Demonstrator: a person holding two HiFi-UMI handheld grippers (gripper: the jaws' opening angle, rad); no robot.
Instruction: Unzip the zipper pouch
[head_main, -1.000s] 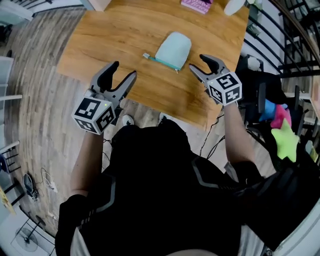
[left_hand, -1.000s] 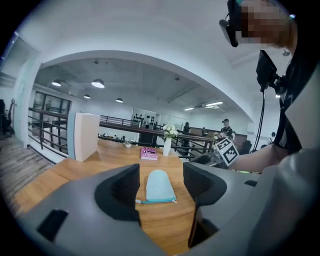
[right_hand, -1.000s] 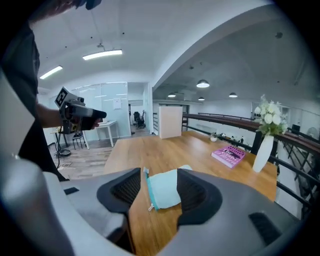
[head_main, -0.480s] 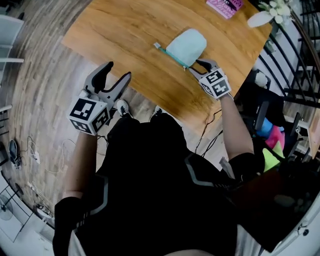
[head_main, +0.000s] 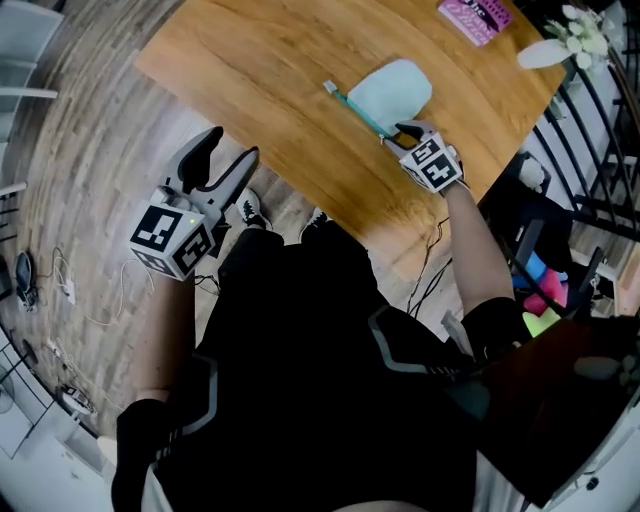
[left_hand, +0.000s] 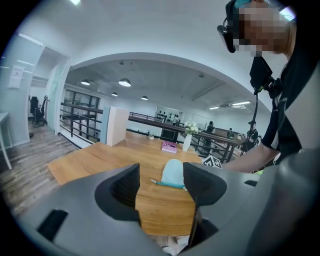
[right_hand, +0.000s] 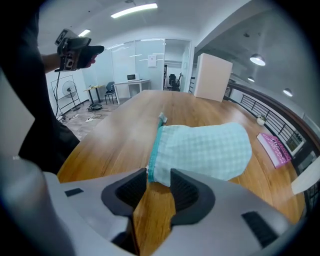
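Pouch (head_main: 395, 88) on table (head_main: 260, 80); booklet (head_main: 474, 18) beyond, at right.

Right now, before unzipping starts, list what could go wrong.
The right gripper, whose jaws have just been closing, sits at the pouch corner, nothing gripped yet; it may pinch fabric, not the teal zipper pull.
The left gripper hangs open off the table, so the unheld pouch could slide when pulled.

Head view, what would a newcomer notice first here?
A pale blue pouch lies on the wooden table, with a teal zipper along its near edge. The right tongs are down at its near corner; the jaws have just been closing, with that corner at their tips but not pinched. The left tongs hang open off the table's edge.
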